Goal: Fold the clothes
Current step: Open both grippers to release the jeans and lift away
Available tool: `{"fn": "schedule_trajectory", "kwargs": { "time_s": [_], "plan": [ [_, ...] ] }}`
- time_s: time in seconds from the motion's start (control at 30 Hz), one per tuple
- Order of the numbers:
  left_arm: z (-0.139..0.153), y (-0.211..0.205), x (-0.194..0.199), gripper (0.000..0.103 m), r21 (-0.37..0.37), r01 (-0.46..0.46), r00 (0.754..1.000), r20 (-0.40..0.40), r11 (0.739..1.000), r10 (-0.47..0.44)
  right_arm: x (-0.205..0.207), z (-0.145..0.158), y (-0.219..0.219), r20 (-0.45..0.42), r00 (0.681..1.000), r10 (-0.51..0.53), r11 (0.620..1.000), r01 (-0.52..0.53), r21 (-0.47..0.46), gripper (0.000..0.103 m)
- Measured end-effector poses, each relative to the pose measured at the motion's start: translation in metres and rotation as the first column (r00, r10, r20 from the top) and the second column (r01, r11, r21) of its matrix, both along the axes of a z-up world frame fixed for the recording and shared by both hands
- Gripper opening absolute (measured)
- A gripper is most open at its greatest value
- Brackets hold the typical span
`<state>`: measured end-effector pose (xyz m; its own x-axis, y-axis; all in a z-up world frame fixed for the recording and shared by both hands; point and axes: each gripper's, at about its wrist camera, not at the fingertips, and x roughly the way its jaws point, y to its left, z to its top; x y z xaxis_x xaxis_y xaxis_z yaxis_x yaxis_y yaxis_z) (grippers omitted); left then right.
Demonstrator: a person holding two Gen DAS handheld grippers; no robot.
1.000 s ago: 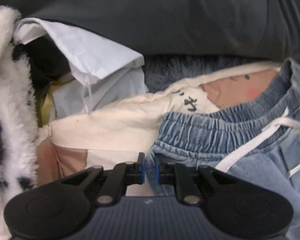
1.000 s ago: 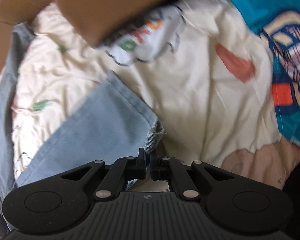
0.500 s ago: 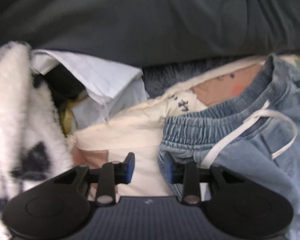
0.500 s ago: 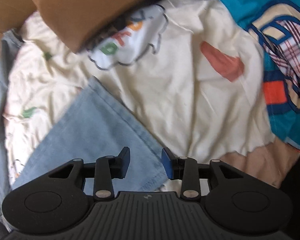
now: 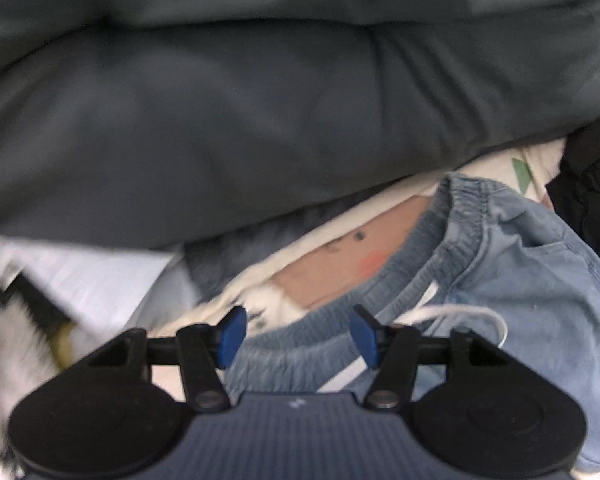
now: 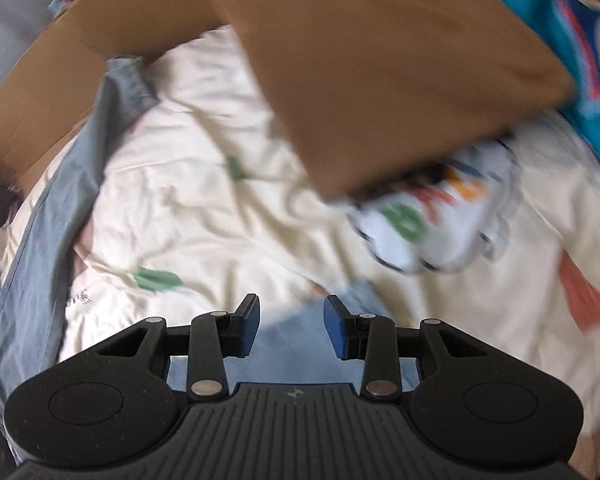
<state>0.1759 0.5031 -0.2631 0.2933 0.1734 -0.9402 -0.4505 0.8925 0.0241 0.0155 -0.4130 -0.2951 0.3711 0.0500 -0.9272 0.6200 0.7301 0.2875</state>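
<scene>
A: Both dropped the jeans (image 5: pixel 532 280)? Left gripper (image 5: pixel 298 336) jaws just opened, nothing pinched, waistband at 12.
B: Yes. Right gripper (image 6: pixel 292 326) also apart, hem (image 6: pixel 300 344) loose below. Fold laid; regrip next, probably.

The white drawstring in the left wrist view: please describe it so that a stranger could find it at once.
Start at the big dark grey cushion that fills the top of the left wrist view. Below it lie light blue denim shorts with a gathered elastic waistband. The drawstring loops out from that waistband, the only thin white cord on the blue cloth.
</scene>
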Motion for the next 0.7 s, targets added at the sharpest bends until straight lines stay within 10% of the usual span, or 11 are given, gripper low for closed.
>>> {"fn": "schedule_trajectory", "kwargs": {
  "time_s": [0.7],
  "plan": [
    [-0.057,-0.052,0.141,0.075,-0.046,0.242,0.965,0.118,0.969,-0.236,0.220,-0.017,0.122,0.118,0.923,0.365,0.930,-0.357,-0.088,0.043]
  ]
}}
